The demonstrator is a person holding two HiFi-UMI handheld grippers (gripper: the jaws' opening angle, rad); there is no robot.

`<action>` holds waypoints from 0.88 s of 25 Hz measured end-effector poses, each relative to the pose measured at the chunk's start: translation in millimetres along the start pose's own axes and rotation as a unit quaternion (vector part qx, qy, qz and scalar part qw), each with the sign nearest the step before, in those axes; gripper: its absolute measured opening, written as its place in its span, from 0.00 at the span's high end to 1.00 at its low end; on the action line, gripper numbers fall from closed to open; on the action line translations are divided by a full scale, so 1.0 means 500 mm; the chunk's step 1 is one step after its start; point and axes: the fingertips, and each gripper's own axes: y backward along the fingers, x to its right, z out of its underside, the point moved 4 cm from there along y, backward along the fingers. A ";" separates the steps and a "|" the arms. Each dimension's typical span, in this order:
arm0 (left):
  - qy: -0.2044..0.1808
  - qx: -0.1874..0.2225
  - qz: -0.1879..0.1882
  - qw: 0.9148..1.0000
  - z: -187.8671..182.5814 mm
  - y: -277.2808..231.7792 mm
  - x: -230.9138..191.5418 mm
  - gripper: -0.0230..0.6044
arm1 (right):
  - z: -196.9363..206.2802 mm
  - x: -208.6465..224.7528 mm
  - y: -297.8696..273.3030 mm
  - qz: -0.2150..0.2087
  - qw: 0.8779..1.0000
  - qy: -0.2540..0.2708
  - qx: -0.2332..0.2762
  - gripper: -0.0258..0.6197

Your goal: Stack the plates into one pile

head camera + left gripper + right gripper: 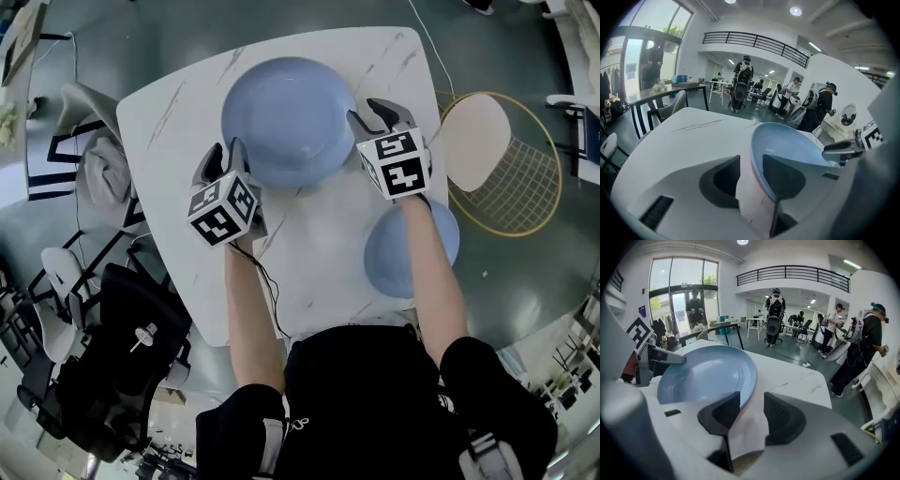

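while both grippers flank the large blue plate (289, 120), it sits on the white tabletop (178, 103). the left gripper (228, 155) has its fingers wide, with the plate's rim between them but not pinched. the right gripper (373, 114) stands the same way at the opposite rim. a smaller blue plate (386, 255) lies nearer the person, partly under the right forearm (433, 277).
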 end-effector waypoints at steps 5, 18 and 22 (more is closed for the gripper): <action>-0.006 -0.028 0.018 0.999 0.020 -0.008 0.014 0.70 | -0.003 -0.003 -0.002 -0.014 0.999 0.006 -0.050 0.71; 0.006 -0.039 0.024 0.999 0.034 -0.002 0.018 0.78 | -0.009 -0.018 -0.011 -0.031 0.994 -0.013 -0.108 0.84; 0.008 -0.040 0.025 0.999 0.045 0.003 0.015 0.77 | -0.009 -0.024 -0.016 -0.044 0.993 0.004 -0.114 0.81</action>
